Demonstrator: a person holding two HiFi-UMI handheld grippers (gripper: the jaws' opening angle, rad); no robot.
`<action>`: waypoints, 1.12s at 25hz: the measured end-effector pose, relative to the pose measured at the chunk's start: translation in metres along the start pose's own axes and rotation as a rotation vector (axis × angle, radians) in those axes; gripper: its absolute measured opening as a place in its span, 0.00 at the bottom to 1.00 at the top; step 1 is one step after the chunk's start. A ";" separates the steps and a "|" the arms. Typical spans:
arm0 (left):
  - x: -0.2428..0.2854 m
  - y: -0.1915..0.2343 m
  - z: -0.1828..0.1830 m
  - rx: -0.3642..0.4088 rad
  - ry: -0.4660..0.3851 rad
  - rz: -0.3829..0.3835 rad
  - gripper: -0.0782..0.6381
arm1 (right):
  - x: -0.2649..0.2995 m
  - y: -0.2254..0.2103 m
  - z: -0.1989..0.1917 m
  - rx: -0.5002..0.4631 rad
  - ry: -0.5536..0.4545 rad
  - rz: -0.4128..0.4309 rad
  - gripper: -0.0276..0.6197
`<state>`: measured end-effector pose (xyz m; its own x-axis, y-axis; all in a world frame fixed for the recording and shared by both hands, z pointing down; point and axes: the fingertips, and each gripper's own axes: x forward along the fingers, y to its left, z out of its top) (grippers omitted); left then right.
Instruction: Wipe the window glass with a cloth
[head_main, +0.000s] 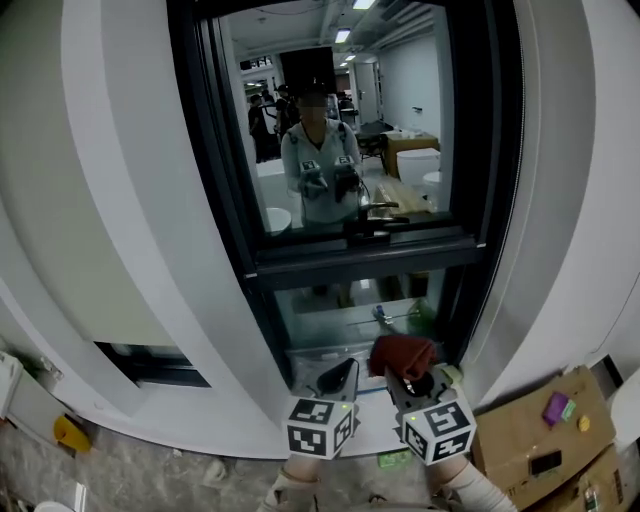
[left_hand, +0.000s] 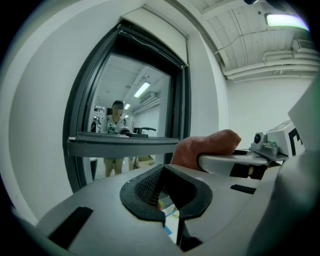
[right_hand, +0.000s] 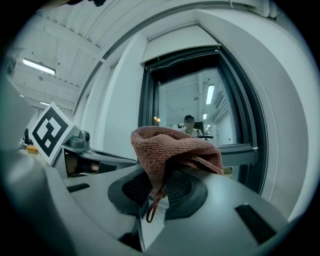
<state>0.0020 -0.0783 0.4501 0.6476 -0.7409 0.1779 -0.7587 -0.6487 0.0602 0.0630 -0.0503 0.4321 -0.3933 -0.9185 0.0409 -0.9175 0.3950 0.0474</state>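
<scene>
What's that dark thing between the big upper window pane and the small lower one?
A dark horizontal frame bar separates the two panes, and a window handle sits just above it. The head view shows this best.

The cloth (right_hand: 172, 150) was rust-brown terry — nubby and matt. The window glass (head_main: 400, 120) shone glossy, mirror-like, in a smooth dark frame (head_main: 215, 170). The left gripper (left_hand: 164, 185) and right gripper (right_hand: 157, 189) had matt grey shells — mesh-textured black pads (left_hand: 147, 187).

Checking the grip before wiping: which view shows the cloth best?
The right gripper view: the reddish-brown cloth fills the middle, clamped by the right gripper, jaws shut. The head view shows the cloth small and dim; the left gripper view shows only one bulge.
</scene>
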 end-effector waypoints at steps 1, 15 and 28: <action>0.007 0.002 0.002 0.002 -0.001 0.006 0.12 | 0.005 -0.006 0.001 -0.004 -0.003 0.007 0.11; 0.059 0.023 0.020 -0.019 0.015 0.071 0.12 | 0.053 -0.049 0.020 -0.056 -0.021 0.099 0.11; 0.075 0.073 0.068 -0.020 0.010 0.143 0.12 | 0.114 -0.049 0.107 -0.199 -0.113 0.201 0.11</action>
<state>0.0004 -0.1930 0.4007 0.5325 -0.8235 0.1957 -0.8442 -0.5333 0.0531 0.0567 -0.1765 0.3275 -0.5805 -0.8132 -0.0411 -0.7949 0.5551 0.2448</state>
